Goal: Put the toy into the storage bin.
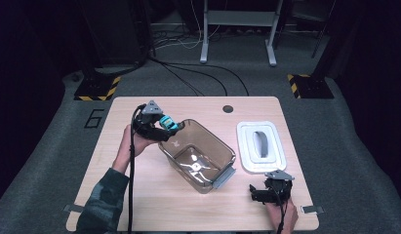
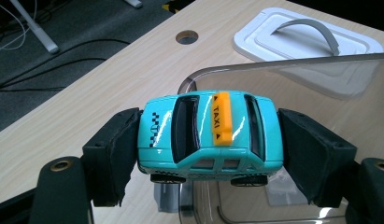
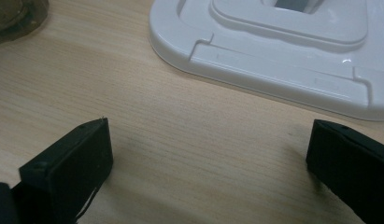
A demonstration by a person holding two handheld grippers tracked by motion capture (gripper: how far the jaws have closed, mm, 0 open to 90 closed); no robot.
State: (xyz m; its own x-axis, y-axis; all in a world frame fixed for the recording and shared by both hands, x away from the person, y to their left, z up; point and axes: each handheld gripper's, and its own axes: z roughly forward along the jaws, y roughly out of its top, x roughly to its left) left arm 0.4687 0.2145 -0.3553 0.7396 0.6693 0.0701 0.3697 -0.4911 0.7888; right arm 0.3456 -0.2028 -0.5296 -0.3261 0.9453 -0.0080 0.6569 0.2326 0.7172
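Two claws at work: our left claw (image 2: 210, 140) clamps the turquoise toy taxi (image 2: 209, 133) end to end, poised at the clear bin's (image 1: 200, 158) rim for release inside; our right claw (image 3: 208, 172) rests wide open and empty on the surface (image 3: 194, 135), beside the white lid (image 3: 283, 56).

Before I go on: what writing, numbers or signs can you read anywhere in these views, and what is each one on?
"TAXI": black letters on the orange roof sign of the teal toy car held in the left gripper.
"6": dark numeral on the grey floor, left of the table.
No other writing shows.
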